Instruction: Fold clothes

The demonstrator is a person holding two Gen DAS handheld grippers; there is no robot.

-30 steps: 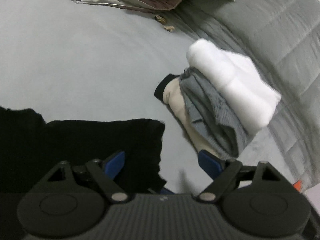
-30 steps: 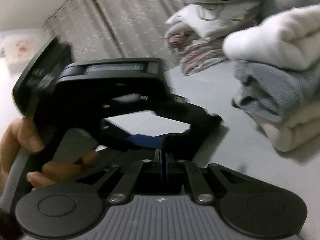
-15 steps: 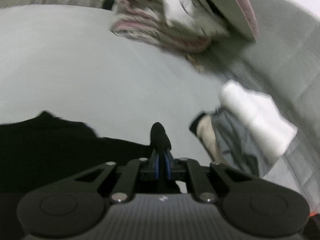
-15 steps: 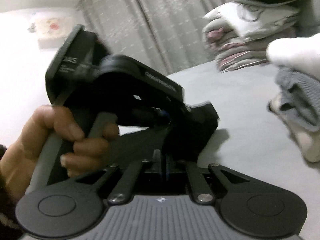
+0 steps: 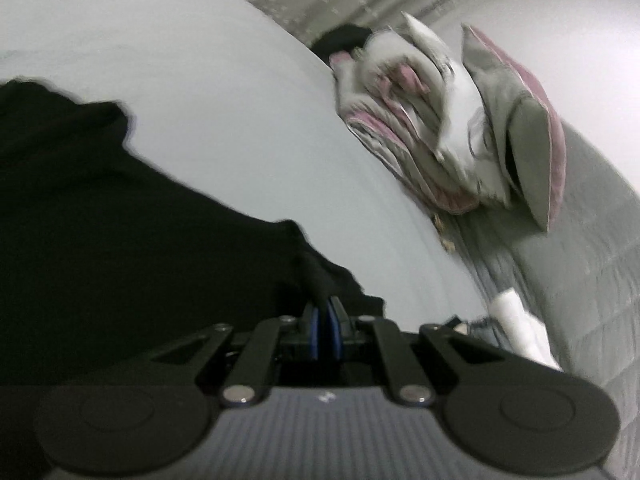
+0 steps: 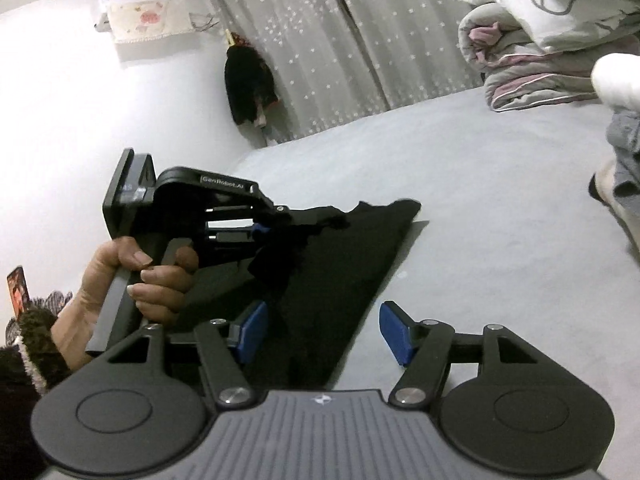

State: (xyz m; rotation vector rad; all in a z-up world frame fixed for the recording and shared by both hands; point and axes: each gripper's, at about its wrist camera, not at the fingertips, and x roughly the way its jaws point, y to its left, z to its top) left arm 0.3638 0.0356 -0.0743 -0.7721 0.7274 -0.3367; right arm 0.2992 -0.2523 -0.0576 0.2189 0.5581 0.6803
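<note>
Black garment (image 6: 320,280) lies on the grey bed (image 6: 480,220), one part lifted off the surface, the rest spread flat toward the near edge. Left gripper (image 5: 324,320): jaws closed tight on a pinch of the black cloth, blue pads nearly together with fabric bunched between them; in the right wrist view the same gripper (image 6: 276,220) is held above the bed with cloth hanging from its tip. Right gripper (image 6: 320,332): jaws wide open, holding nothing, poised low over the near part of the garment, pads either side of the fabric edge. Judgement: step in hand is carrying the pinched part over to make a fold. To do it well, keep the lifted layer taut, take it straight across so the edges line up, and let the right gripper pin or grasp the near edge (otherwise the whole piece may drag). Left hand (image 6: 152,272) wraps the handle, fingers squeezing the trigger, tool about level and pointing right across the bed. Folded stack (image 6: 620,140) sits at far right, well apart; bedding pile (image 5: 440,120) beyond, by the curtain (image 6: 340,40).
</note>
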